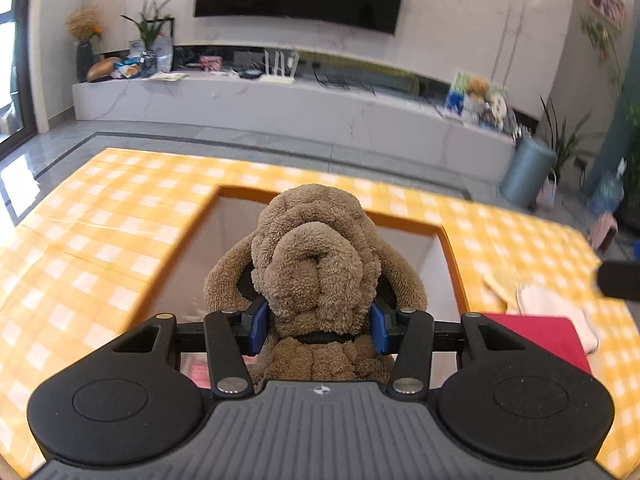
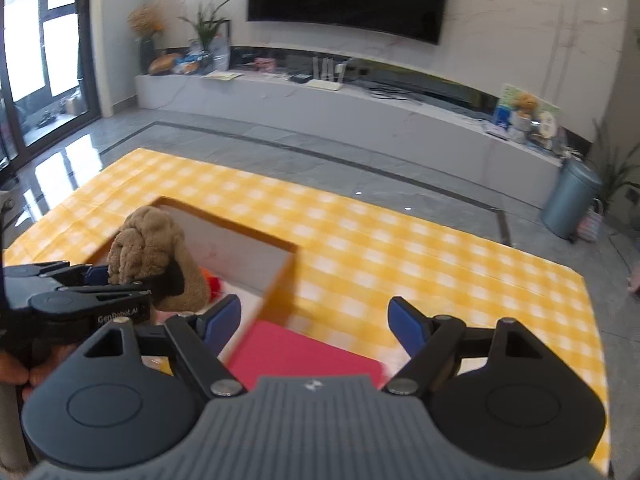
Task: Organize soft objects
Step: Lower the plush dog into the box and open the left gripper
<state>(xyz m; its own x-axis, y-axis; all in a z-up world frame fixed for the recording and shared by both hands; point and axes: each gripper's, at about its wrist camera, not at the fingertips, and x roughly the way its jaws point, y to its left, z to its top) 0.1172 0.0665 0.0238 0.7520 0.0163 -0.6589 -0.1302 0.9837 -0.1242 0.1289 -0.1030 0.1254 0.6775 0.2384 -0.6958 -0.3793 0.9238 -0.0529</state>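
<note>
Hanging over the open box [image 1: 452, 248], the brown plush dog [image 1: 320, 264] is clenched at the neck between the blue pads of the left tool [image 1: 320, 330], its head up and its floppy ears draped over the fingers on both sides. From the right wrist view the same toy [image 2: 154, 248] sits above the near left part of the box [image 2: 280, 280], whose orange rim and pale inner walls are plain; something red and orange lies on the box floor, too blurred to name. The right tool [image 2: 316, 320] is released, its jaws wide apart with nothing between them, above a red flat thing [image 2: 304, 352] lying on the yellow checked tabletop [image 2: 440, 248] just beside the box's near corner. A white and cream soft piece [image 1: 536, 300] rests on the tabletop next to that red thing, outside the box.

The main risk, as I judge it, is the drop itself. The ears hang over the fingers, so when the pads part the fluffy fabric could snag and the dog could cling to one side instead of falling. If the toy is let go while near the box wall, it may land on the rim and tip out onto the tabletop. The two tools are also close together at the box's near edge; a sideways move by either could knock them into each other or nudge the box. Both views are blurred, so exact clearance to the rim cannot be told.
</note>
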